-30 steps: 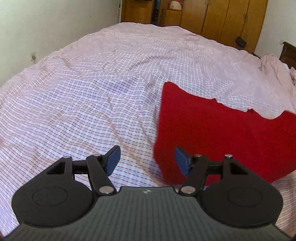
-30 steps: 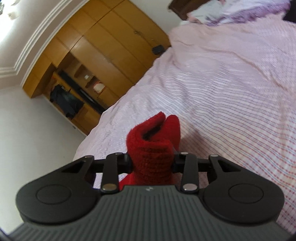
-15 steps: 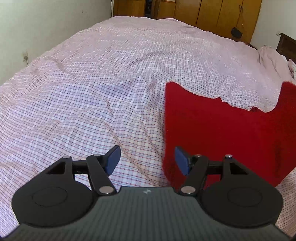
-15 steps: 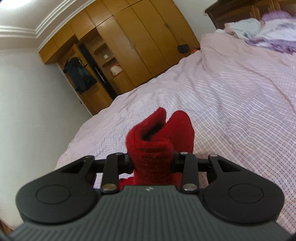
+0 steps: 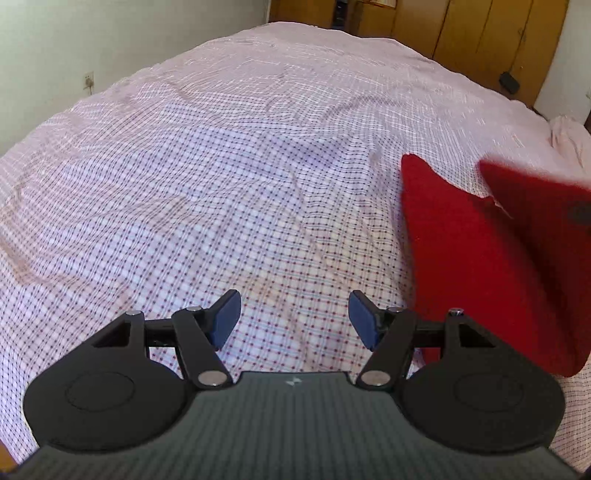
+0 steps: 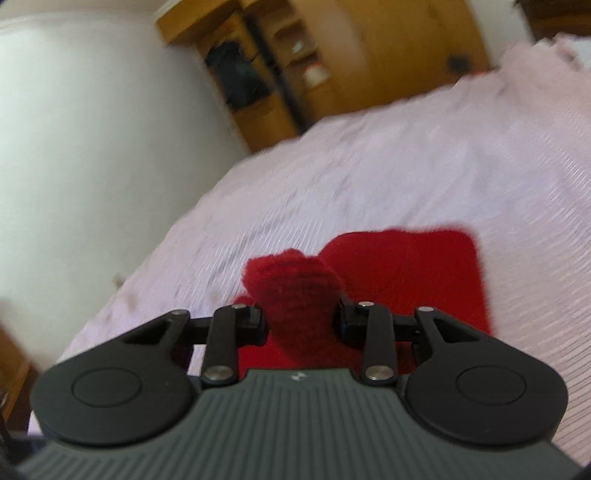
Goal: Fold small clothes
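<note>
Right tool (image 6: pixel 301 319) grasps a bunched edge of the red garment (image 6: pixel 413 273), lifted over the bed (image 5: pixel 221 184) for folding; left tool (image 5: pixel 293 317) released, empty beside it.

Two fisheye views, each looking forward along its own gripper's fingers.

The left wrist view tilts steeply down, close over the bed (image 5: pixel 229 177), its fingers (image 5: pixel 226 314) at the bottom of the frame. A white wall fills the upper left and wooden wardrobes (image 5: pixel 480 33) line the top edge.

The right wrist view is shallower, rolled and blurred. The wardrobes (image 6: pixel 332 66) sit at top centre and the wall at left.

Both views share the bed, the red garment (image 5: pixel 476 258) (image 6: pixel 406 269) and the wardrobes.
</note>
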Demonstrator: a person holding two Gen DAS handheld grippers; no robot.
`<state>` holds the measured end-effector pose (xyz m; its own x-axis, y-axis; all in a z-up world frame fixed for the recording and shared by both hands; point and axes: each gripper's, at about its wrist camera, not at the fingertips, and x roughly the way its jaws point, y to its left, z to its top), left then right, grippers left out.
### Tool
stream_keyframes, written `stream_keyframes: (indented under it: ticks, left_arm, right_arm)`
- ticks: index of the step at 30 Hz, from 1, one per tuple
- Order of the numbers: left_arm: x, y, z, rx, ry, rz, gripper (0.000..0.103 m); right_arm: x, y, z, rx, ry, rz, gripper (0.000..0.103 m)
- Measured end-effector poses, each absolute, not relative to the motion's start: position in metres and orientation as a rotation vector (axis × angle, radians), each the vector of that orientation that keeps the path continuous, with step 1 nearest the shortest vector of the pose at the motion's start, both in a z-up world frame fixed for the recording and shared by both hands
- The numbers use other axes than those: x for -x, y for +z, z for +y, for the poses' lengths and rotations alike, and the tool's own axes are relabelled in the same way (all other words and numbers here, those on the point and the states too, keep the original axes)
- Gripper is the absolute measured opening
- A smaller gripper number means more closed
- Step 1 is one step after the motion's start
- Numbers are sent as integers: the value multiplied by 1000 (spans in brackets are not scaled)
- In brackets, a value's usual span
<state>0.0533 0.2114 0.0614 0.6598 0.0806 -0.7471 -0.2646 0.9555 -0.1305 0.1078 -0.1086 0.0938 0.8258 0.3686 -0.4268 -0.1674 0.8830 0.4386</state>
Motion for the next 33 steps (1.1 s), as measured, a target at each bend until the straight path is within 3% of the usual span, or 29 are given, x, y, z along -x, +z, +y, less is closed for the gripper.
stream_keyframes:
  ticks: [4, 9, 19, 25, 29, 33]
  left_arm:
    - [-48, 59, 218, 273, 188, 823, 70]
    - [-50, 52, 220, 300, 170, 835, 70]
    - [-53, 56, 243, 274, 186, 819, 70]
    - [-55, 64, 256, 259, 206, 799, 70]
    - [-61, 72, 252, 242, 191, 797, 70]
    - [-72, 87, 236, 192, 164, 770, 70]
  right_arm:
    - [-108, 60, -97, -389, 323, 577, 36]
    - [-105, 70, -96, -360, 302, 563, 36]
    - [-90, 109, -56, -296, 311, 362, 35]
    - [-78, 68, -14, -185, 394, 509, 35]
    - [-66, 69, -14, -154, 387, 526, 40]
    - [-58, 83, -21, -189, 385, 541, 54]
